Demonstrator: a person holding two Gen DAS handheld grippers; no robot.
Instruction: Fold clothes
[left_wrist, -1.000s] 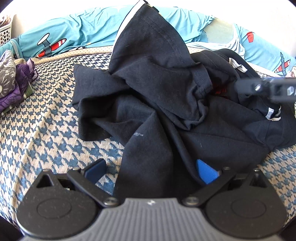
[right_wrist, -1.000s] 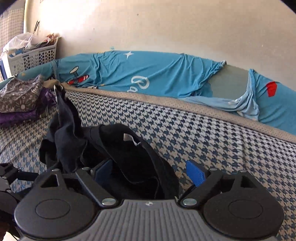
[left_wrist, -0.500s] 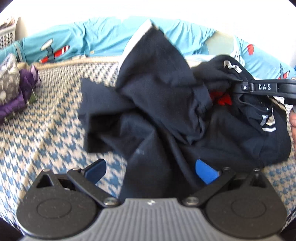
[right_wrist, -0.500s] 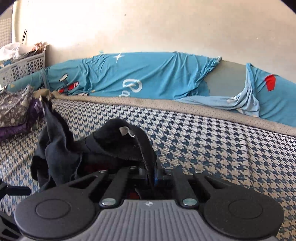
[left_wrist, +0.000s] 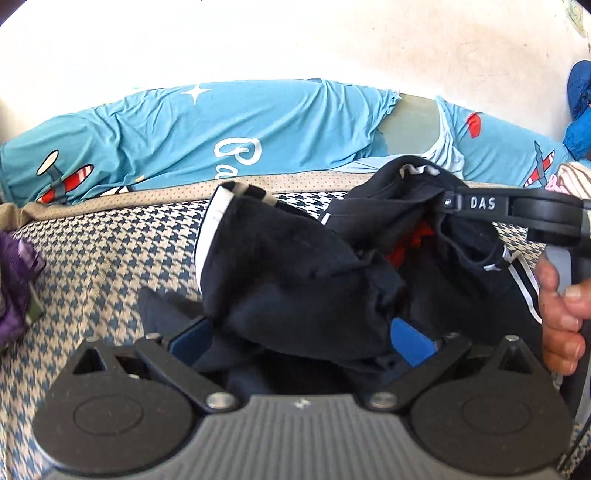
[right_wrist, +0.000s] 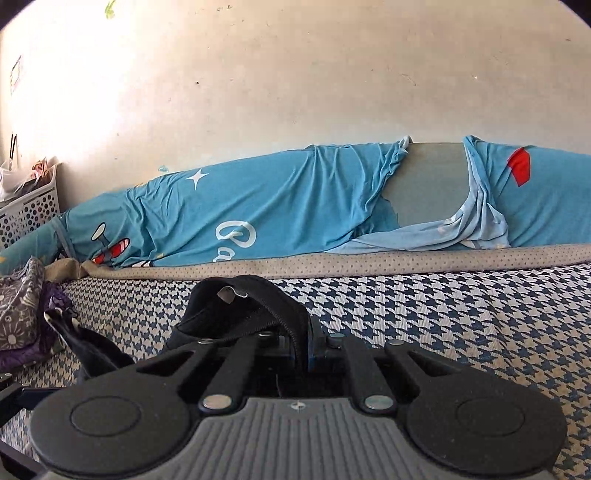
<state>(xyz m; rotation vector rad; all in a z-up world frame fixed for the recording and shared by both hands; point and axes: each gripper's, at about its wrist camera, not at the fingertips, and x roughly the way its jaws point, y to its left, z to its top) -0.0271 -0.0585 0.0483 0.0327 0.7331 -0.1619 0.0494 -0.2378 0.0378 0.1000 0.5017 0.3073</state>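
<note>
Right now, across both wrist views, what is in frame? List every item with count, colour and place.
Garment: one, black, white trim, crumpled on the bed.
Bed cover: one, blue-white houndstooth, under the garment.
Sheet: one, light blue, plane prints, along the wall.
Folded clothes: small stack, grey and purple, far left.
Basket: one, white, perforated, left corner.
Left gripper: open, garment between its fingers.
Right gripper: shut on the garment's collar.
Hand: one, holding the right gripper's handle.

Bright daylight, strong fisheye curve

We see the wall (left_wrist: 258, 44) blown out to white in the left wrist view and glaring at upper left in the right; dark corners ring both frames, the black garment (left_wrist: 295, 280) loses fold detail, and focus stays fairly sharp.
</note>
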